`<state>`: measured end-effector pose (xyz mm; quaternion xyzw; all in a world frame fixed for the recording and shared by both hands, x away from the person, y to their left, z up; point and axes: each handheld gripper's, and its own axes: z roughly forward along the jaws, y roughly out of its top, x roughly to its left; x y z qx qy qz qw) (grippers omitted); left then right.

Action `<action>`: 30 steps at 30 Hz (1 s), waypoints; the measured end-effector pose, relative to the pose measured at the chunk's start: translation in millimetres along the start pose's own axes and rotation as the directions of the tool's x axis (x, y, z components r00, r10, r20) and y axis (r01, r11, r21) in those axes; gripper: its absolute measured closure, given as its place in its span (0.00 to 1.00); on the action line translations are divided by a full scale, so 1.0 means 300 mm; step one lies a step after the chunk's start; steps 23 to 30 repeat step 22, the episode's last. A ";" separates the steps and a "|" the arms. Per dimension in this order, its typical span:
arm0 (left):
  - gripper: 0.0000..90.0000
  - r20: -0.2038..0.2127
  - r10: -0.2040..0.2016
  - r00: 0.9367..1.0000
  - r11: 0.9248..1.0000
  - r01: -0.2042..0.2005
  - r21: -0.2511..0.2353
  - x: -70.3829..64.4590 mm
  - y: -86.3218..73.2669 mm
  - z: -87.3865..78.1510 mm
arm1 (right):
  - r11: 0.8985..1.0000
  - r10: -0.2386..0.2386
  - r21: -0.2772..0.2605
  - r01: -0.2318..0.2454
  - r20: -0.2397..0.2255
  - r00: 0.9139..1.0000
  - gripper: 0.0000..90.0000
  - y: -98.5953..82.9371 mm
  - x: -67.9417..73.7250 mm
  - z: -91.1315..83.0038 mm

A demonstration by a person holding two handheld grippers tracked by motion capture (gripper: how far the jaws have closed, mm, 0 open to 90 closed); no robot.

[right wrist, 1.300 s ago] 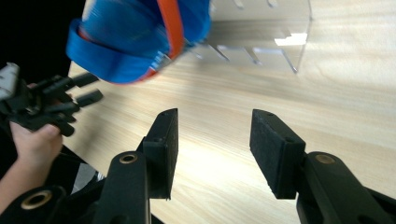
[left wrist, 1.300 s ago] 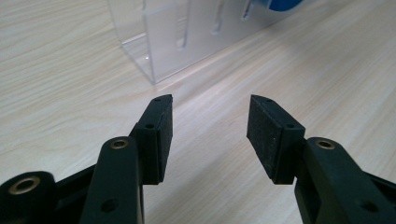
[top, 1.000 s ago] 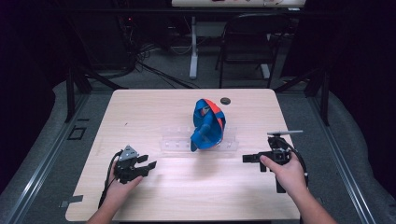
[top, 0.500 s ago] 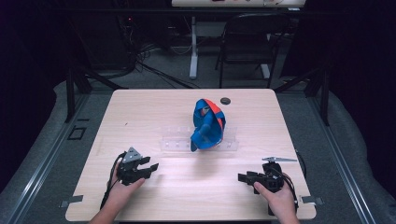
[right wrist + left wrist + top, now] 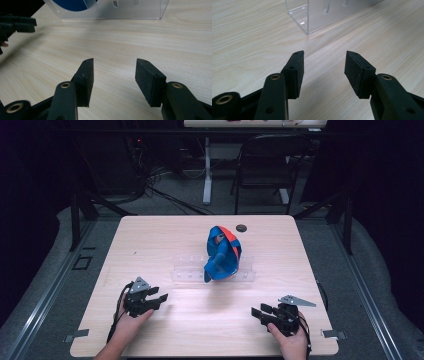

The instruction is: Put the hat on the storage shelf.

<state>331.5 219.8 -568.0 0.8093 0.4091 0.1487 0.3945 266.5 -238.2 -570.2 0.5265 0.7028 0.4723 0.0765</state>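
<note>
Both hand-held grippers, left [image 5: 159,298] and right [image 5: 256,311], rest wide open and empty on the table [image 5: 165,240]; best approach squarely toward the blue cap [image 5: 222,254] on the clear rack [image 5: 186,273].

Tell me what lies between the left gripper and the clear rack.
Bare wooden table: in the left gripper view, nothing sits between the left gripper and the clear rack.

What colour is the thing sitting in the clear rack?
Blue with an orange-red stripe, clearest in the high view.
</note>
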 end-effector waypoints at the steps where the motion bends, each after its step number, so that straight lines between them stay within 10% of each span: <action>1: 0.56 0.000 -0.005 1.000 1.000 0.005 -0.001 0.002 0.000 -0.001 | 1.000 -0.011 0.000 0.011 -0.001 1.000 0.56 -0.005 0.002 0.001; 16: 0.57 0.056 0.007 0.998 1.000 -0.006 -0.013 -0.032 0.016 0.010 | 0.995 -0.086 -0.030 0.090 0.112 0.990 0.49 -0.018 -0.001 -0.002; 30: 0.58 0.088 0.007 0.996 0.998 -0.002 -0.063 -0.085 0.053 0.019 | 0.994 -0.069 -0.073 0.076 0.090 0.993 0.51 -0.031 -0.024 -0.018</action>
